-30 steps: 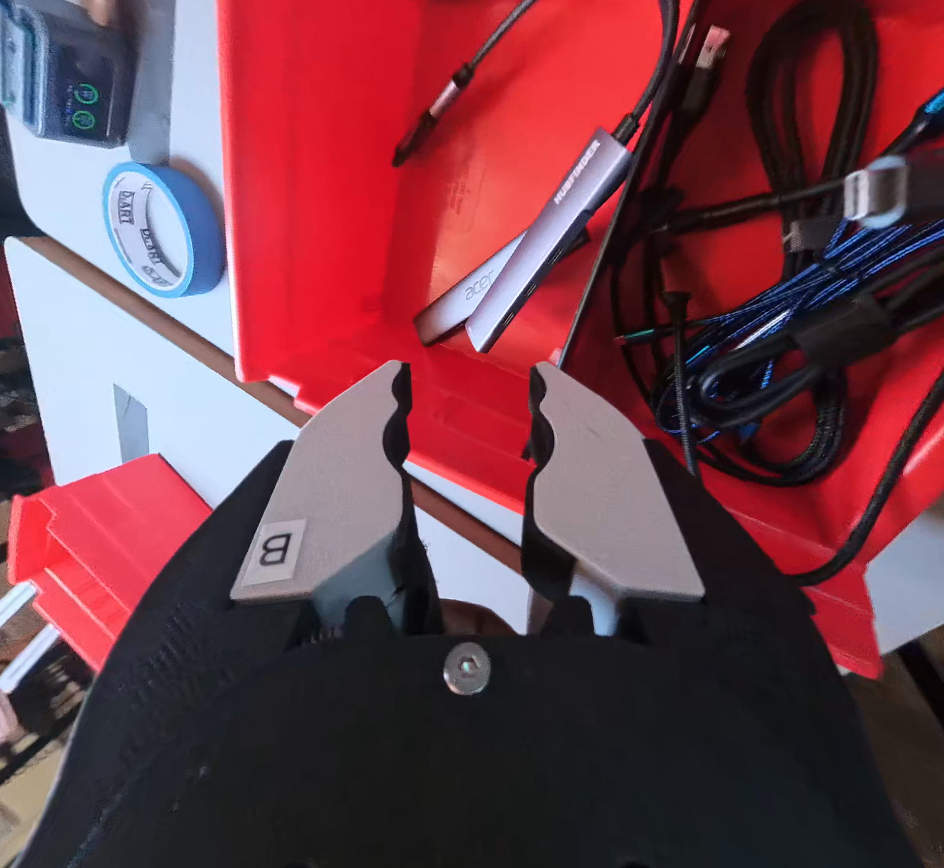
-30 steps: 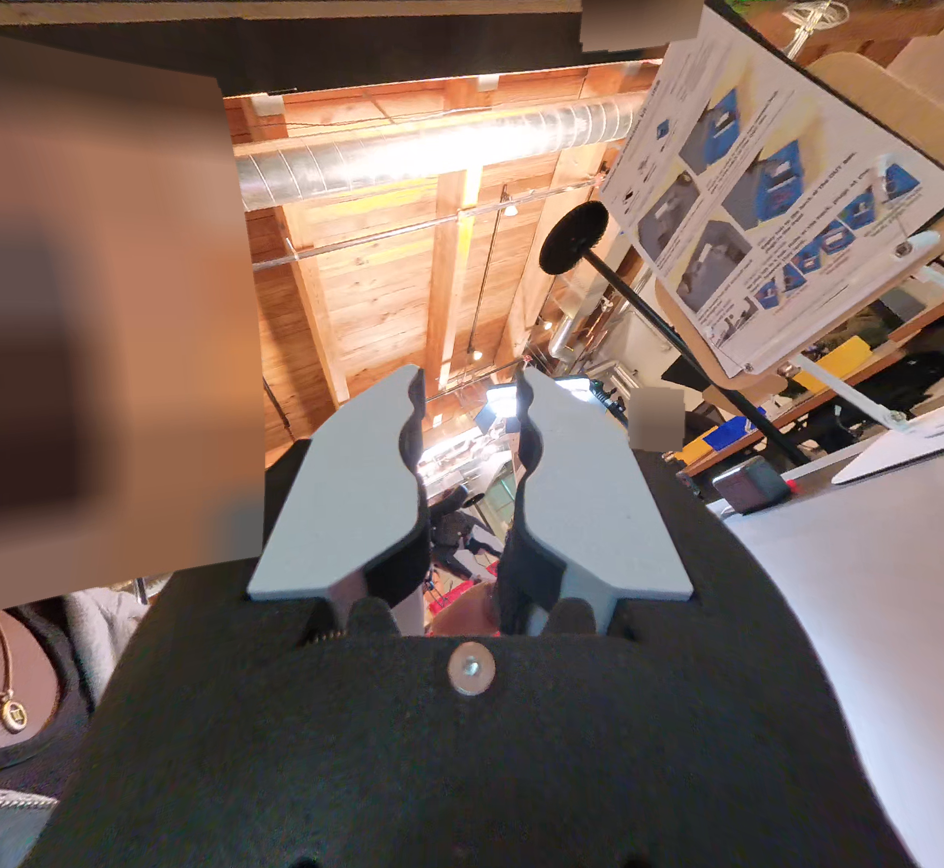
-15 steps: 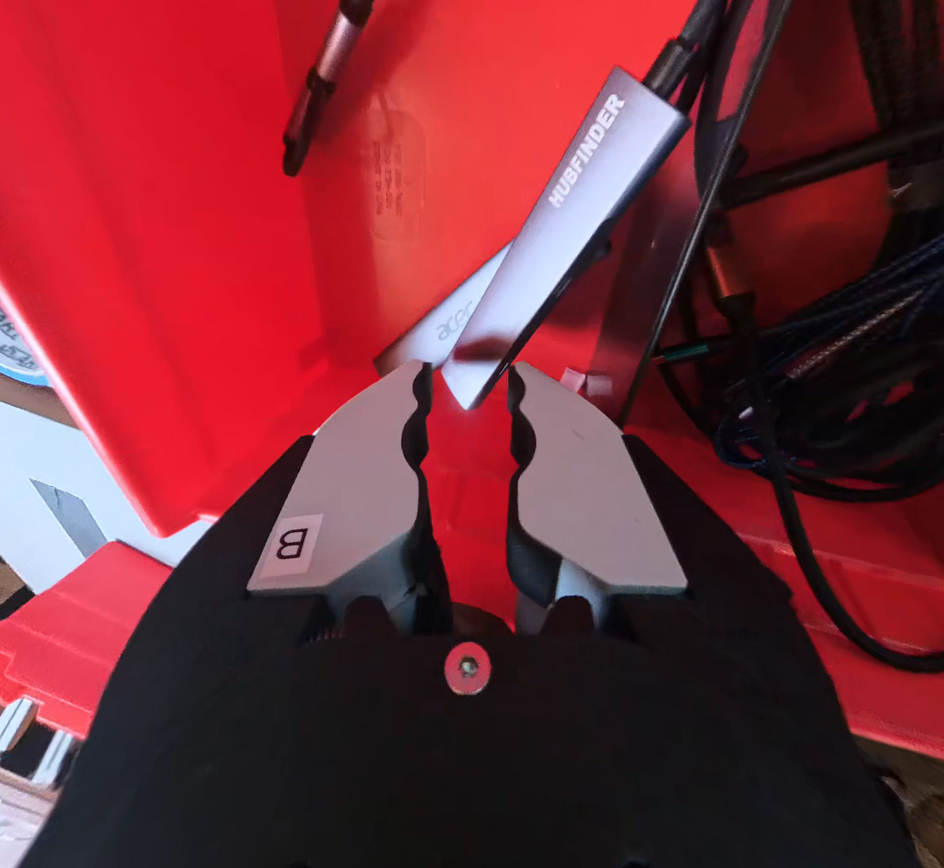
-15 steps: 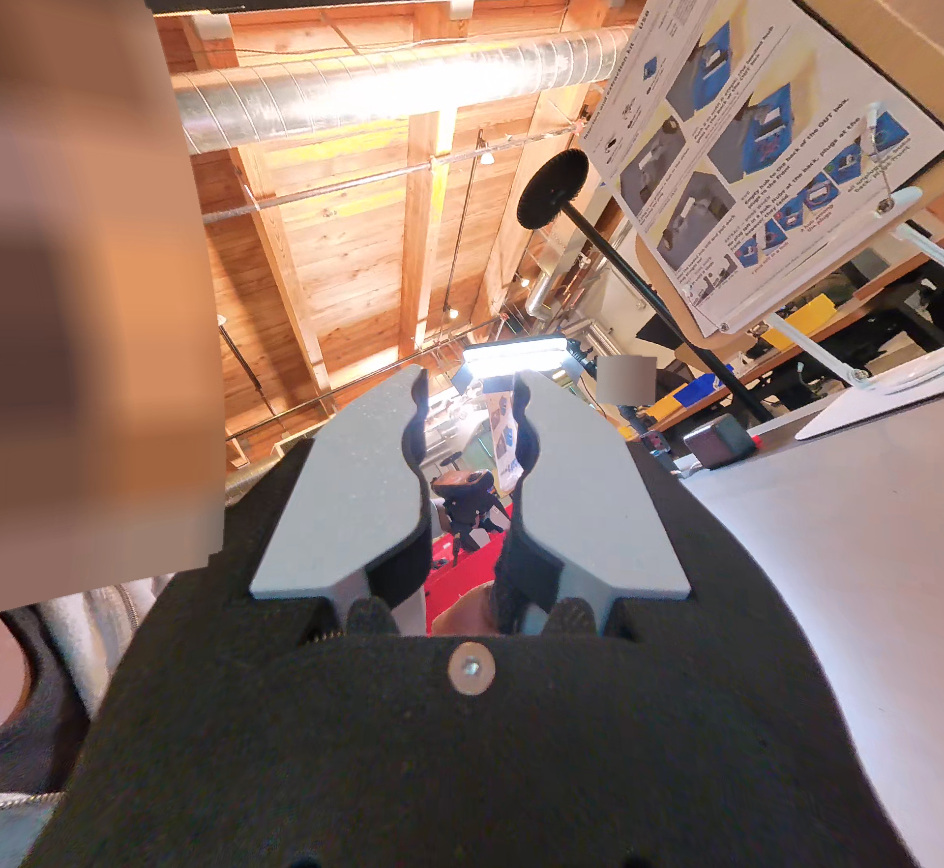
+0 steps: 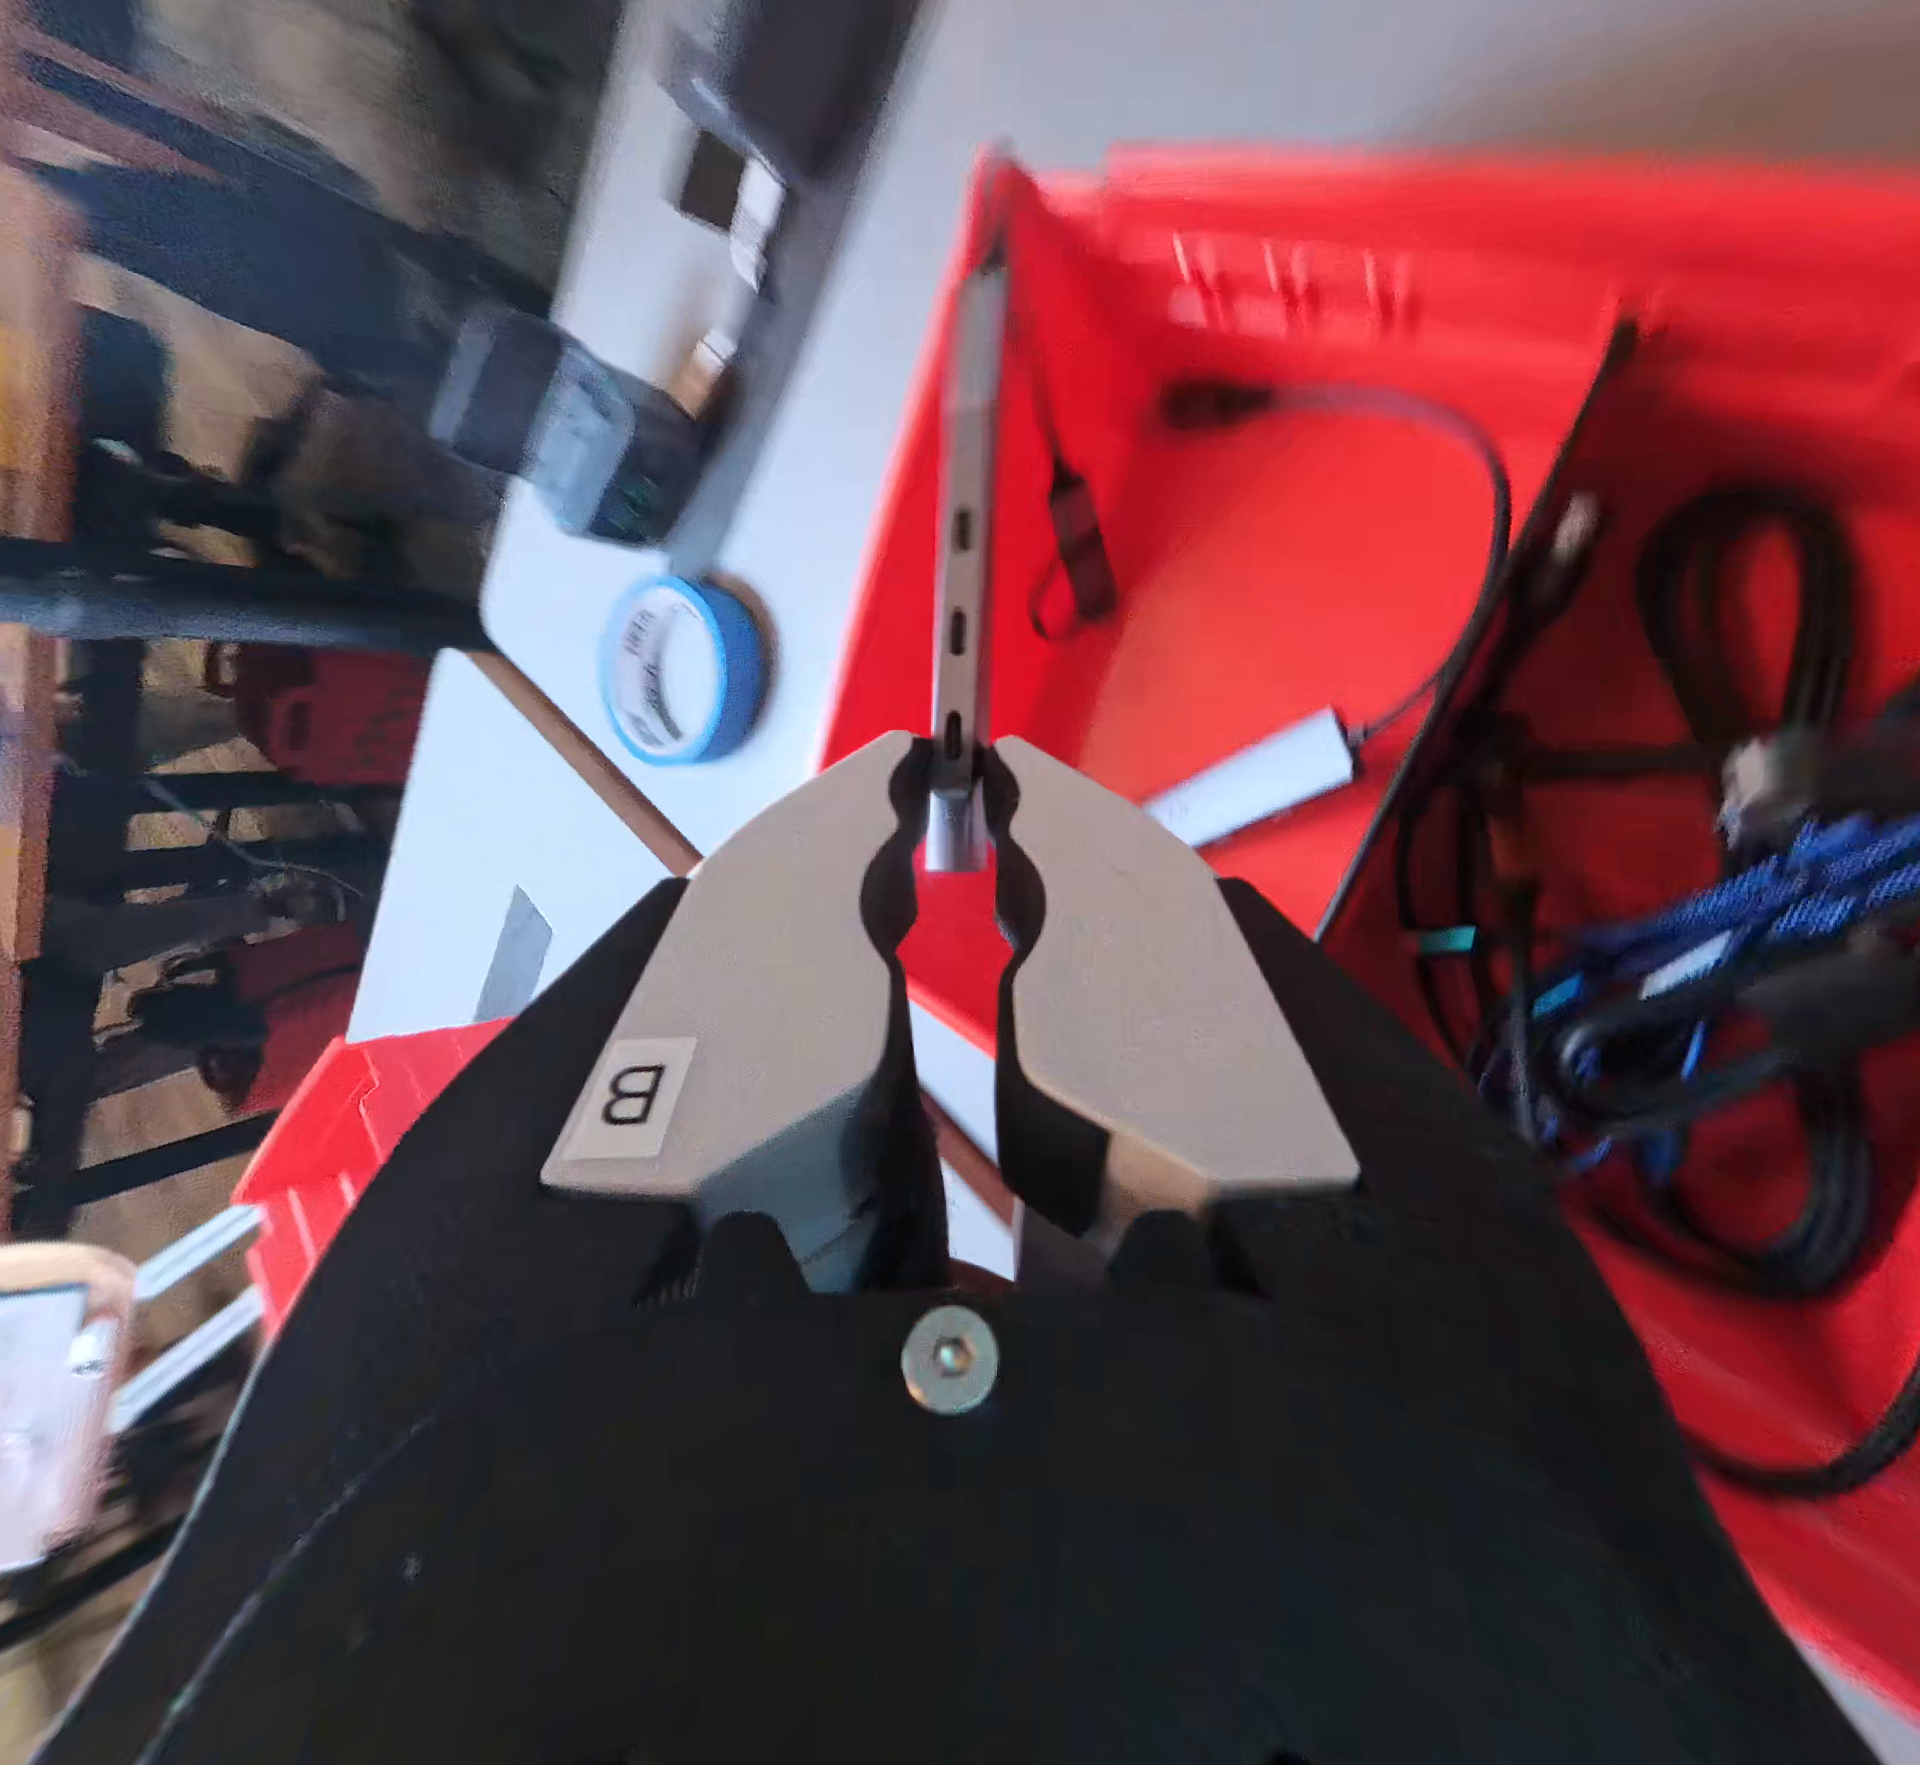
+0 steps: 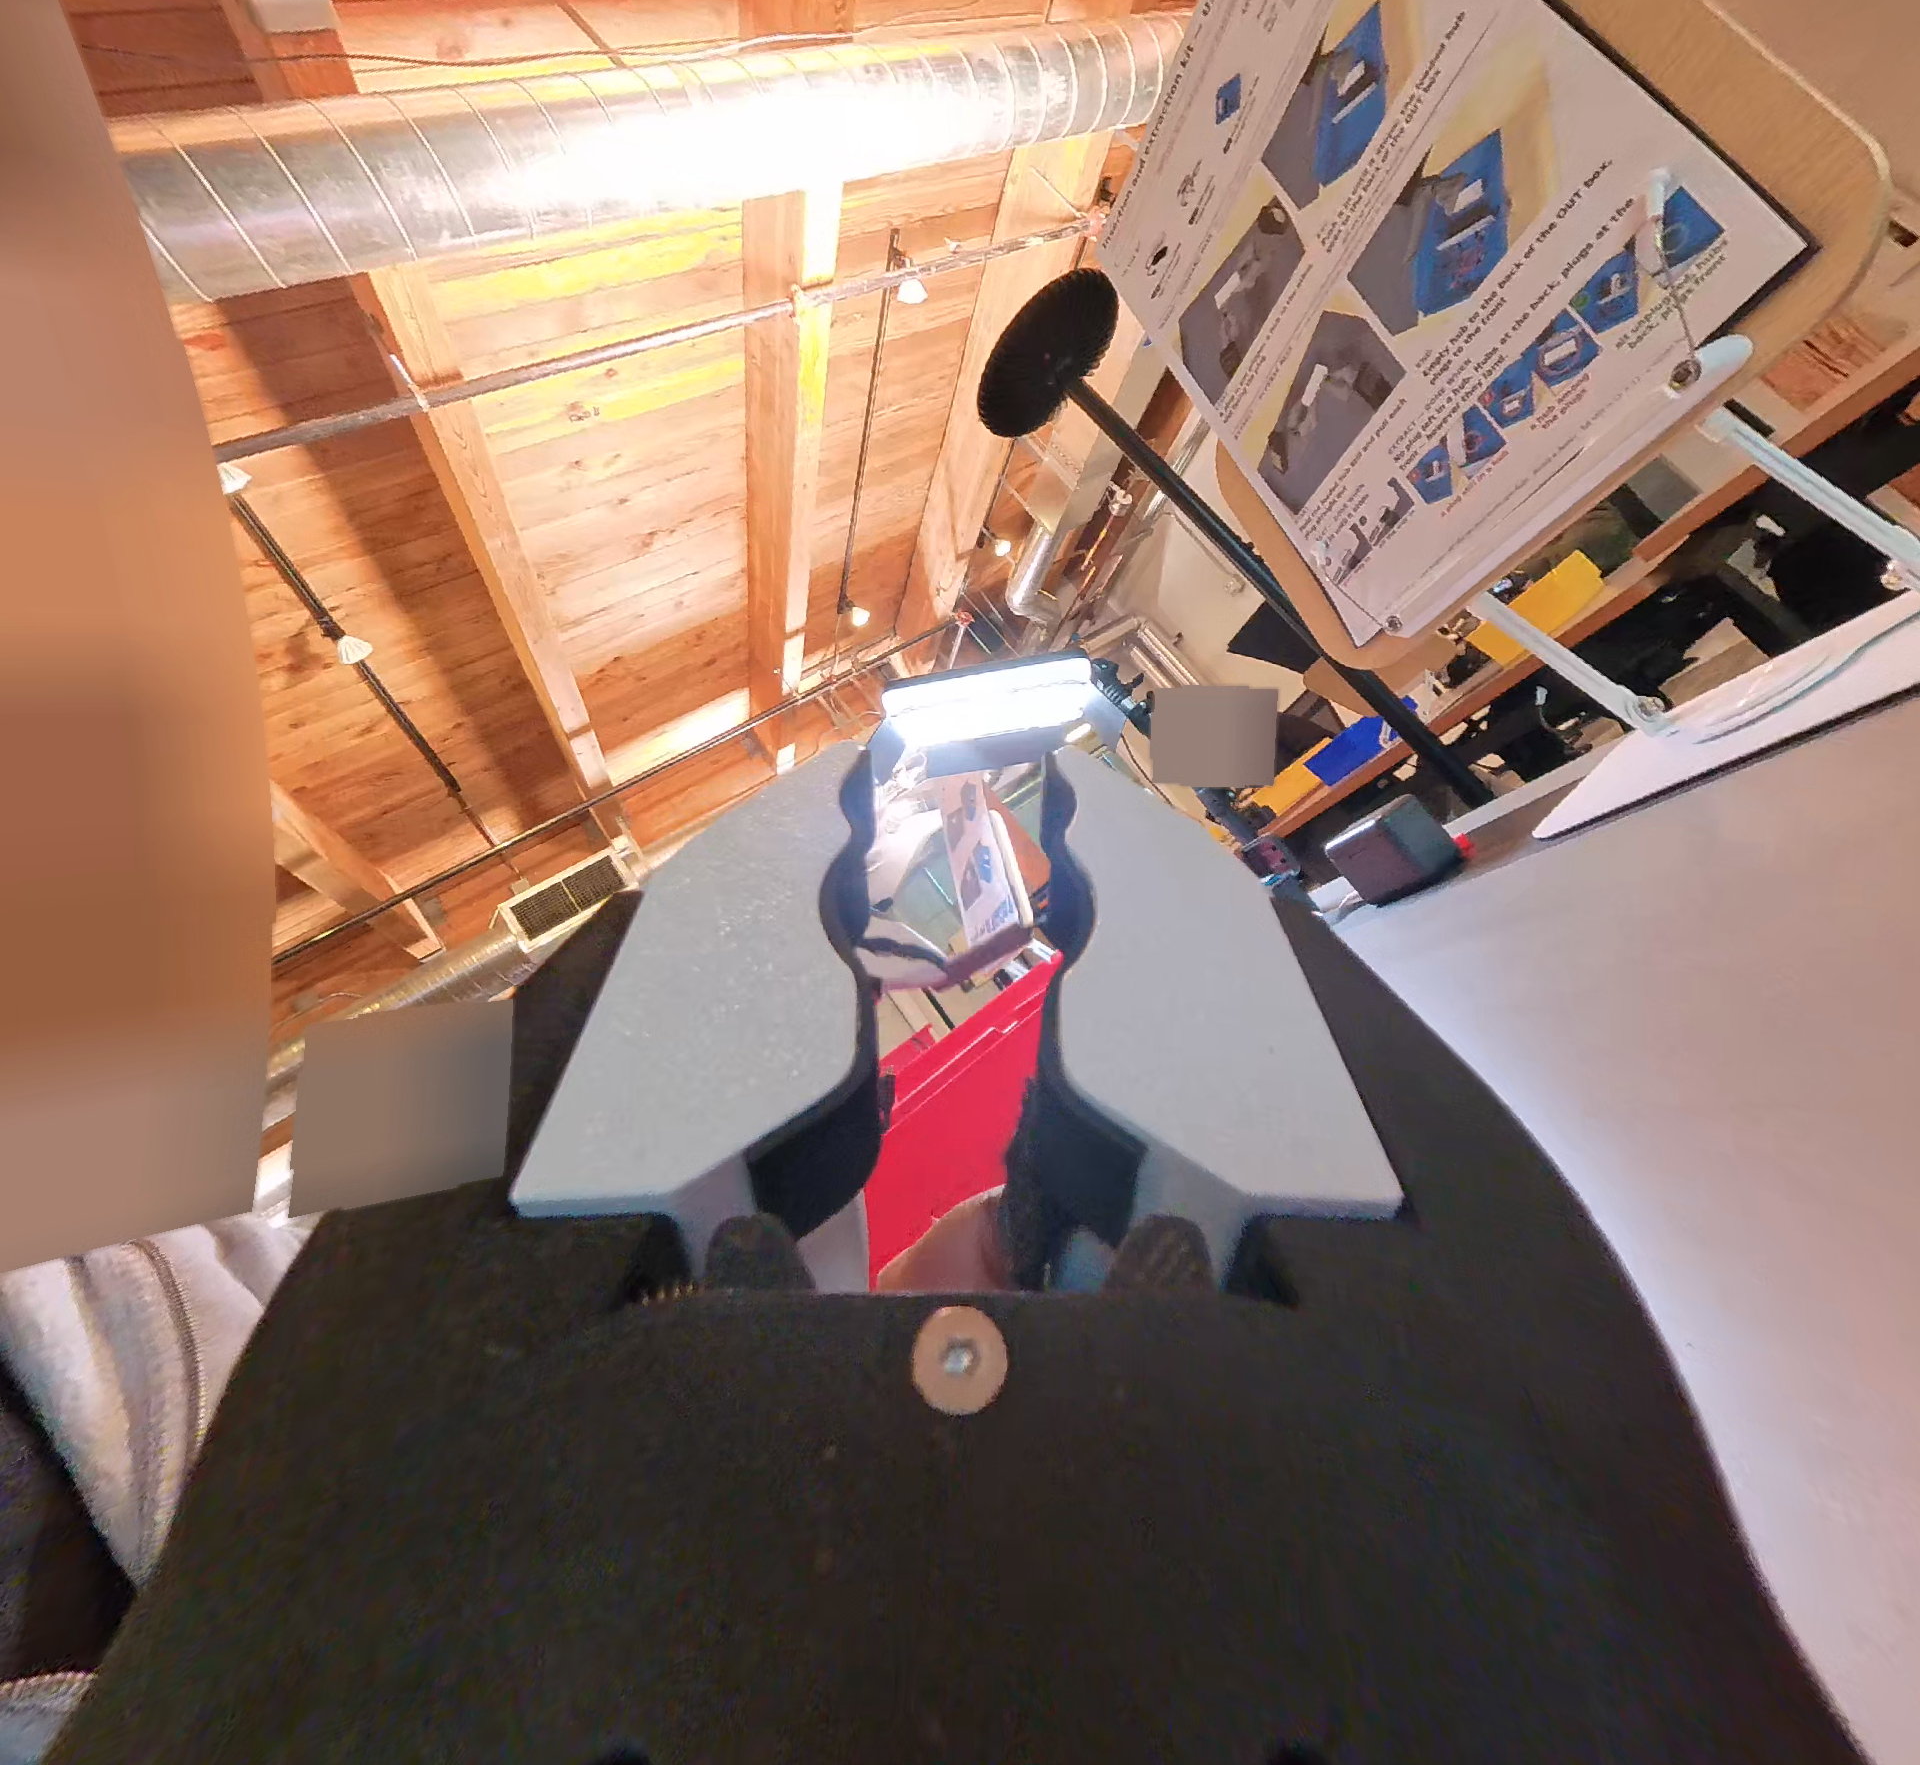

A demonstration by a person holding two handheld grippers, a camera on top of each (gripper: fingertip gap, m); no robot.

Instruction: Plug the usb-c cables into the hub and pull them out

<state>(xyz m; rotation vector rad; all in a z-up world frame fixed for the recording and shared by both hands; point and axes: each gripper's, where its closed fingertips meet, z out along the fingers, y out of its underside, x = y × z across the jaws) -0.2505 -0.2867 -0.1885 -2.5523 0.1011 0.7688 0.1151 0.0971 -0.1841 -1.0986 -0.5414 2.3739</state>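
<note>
In the left wrist view my left gripper (image 5: 954, 765) is shut on the near end of a slim grey USB hub (image 5: 966, 531). It holds the hub lifted edge-on above the red bin (image 5: 1195, 198), with several ports showing along its side. A second silver hub (image 5: 1257, 775) with a grey cable lies on the bin floor. Tangled black and blue cables (image 5: 1704, 967) fill the bin's right compartment. In the right wrist view my right gripper (image 6: 956, 770) is open and empty and points up at the ceiling, away from the bin.
A blue tape roll (image 5: 681, 671) and a dark device (image 5: 561, 427) lie on the white table (image 5: 1299, 1) left of the bin. A black divider (image 5: 1475, 624) splits the bin. An instruction board (image 6: 1455, 198) on a stand and a lamp (image 6: 987, 707) show in the right wrist view.
My left gripper closed on the grey hub's end and lifted it out of the bin, pulling back so the table and tape show. My right gripper tilted slightly lower and stayed open.
</note>
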